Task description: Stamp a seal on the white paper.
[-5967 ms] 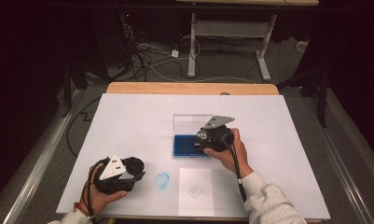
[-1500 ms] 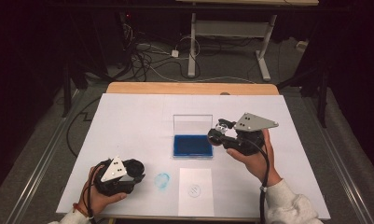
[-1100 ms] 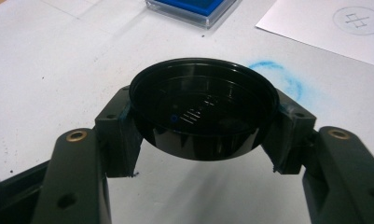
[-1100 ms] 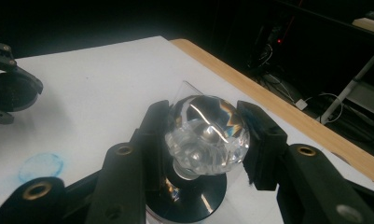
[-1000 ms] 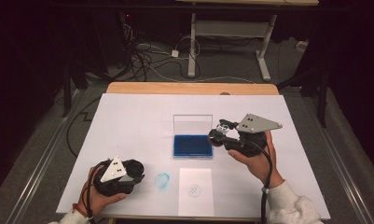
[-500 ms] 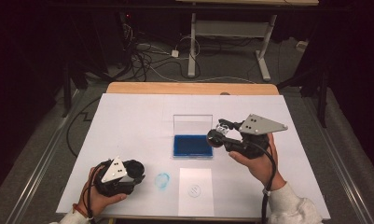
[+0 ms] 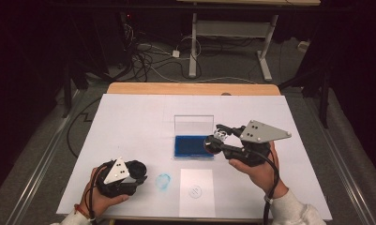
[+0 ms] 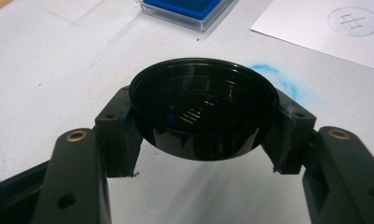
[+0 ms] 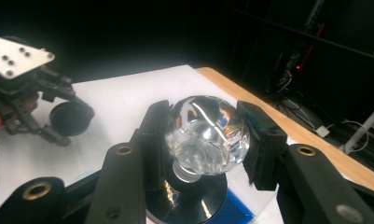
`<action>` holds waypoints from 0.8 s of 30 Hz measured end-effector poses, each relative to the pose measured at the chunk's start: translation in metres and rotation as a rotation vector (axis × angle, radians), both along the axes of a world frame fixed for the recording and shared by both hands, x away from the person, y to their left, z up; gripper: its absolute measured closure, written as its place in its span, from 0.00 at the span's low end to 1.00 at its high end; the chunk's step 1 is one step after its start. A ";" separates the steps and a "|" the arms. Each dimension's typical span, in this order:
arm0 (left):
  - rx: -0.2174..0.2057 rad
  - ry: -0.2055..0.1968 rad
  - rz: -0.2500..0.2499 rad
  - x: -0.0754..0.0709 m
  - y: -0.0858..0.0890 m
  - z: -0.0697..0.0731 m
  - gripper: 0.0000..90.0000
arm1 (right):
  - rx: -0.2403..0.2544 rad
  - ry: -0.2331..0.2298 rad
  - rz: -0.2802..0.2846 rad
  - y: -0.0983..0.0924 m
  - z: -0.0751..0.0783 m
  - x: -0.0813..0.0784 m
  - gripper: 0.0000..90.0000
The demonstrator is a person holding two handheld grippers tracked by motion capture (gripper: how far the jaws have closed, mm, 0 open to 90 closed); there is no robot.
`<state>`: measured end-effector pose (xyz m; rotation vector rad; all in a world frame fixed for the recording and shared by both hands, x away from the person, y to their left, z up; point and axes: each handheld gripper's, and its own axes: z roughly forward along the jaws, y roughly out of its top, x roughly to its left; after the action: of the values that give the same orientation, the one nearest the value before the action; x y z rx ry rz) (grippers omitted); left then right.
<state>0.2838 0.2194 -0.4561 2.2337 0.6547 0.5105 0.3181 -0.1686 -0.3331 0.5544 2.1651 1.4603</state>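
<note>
My right gripper (image 7: 217, 139) is shut on the clear faceted knob of a round stamp (image 7: 210, 144), held in the air just right of the blue ink pad (image 7: 193, 146). In the right gripper view the glass knob (image 9: 207, 135) sits between both pads, with the stamp's black disc base below it. My left gripper (image 7: 138, 176) rests at the table's near left, shut on a black round cap (image 8: 202, 112), its pads against the cap's two sides. That cap (image 9: 70, 116) shows far off in the right gripper view too.
A white sheet (image 7: 197, 192) with a small circular mark lies near the front edge. A blue ink smudge (image 7: 163, 181) stains the white table cover (image 7: 129, 122) beside it. The ink pad's clear lid (image 7: 193, 124) stands upright behind the pad. Cables and desk legs lie beyond the table.
My right hand has lifted the stamp off the ink pad and drifted a little to the right and up. The left hand with the cap has stayed put.
</note>
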 end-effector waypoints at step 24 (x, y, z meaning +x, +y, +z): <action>0.013 0.005 -0.002 0.002 -0.002 -0.001 0.41 | -0.185 0.123 0.145 0.037 -0.069 -0.035 0.64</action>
<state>0.2856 0.2178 -0.4571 2.2487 0.6538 0.5094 0.2836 -0.1321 -0.4026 0.4395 2.4516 1.3089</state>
